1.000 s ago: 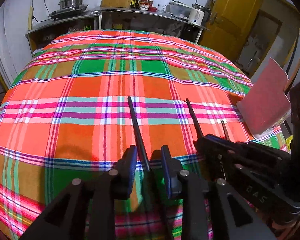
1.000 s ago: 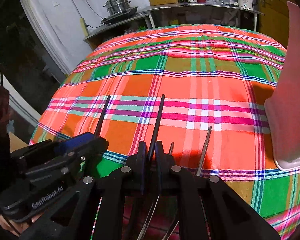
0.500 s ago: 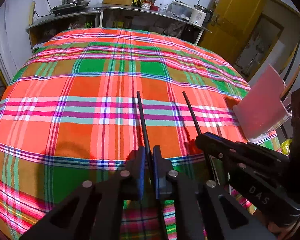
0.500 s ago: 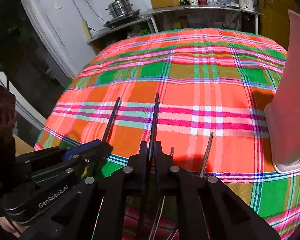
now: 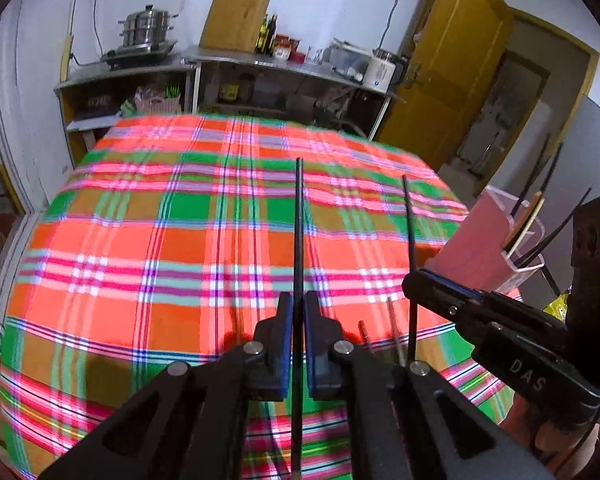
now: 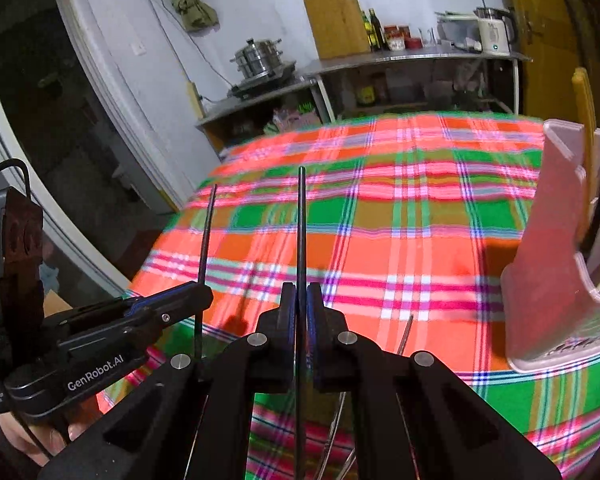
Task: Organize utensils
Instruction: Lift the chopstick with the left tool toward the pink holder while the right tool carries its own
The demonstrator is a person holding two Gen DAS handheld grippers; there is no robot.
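The left gripper [image 5: 295, 312] is clamped narrowly on a black chopstick [image 5: 299, 232] that rises between its fingers and points away over the plaid cloth [image 5: 180, 248] covering the worktop. The right gripper [image 6: 301, 304] grips a second black chopstick [image 6: 301, 232] the same way, held upright between its closed fingers. Each camera catches the other tool: the left view shows the right gripper [image 5: 412, 280] coming in from the right with its chopstick [image 5: 409, 220] standing up, and the right view shows the left gripper [image 6: 204, 292] at the left with its chopstick [image 6: 207, 232]. The left view alone looks into the pink utensil holder [image 5: 476, 244] near the worktop's right edge, where several dark and pale sticks [image 5: 528, 220] lean in a clear compartment. The right view shows the same holder [image 6: 548, 248] from its side, with its stepped pink wall and little of its contents. On the cloth just ahead of the grippers lie more utensils: the left view shows a reddish stick [image 5: 365, 334] and a grey one [image 5: 394, 332], while the right view shows one metallic handle [image 6: 407, 328] and thin wires lower down that are hard to identify.
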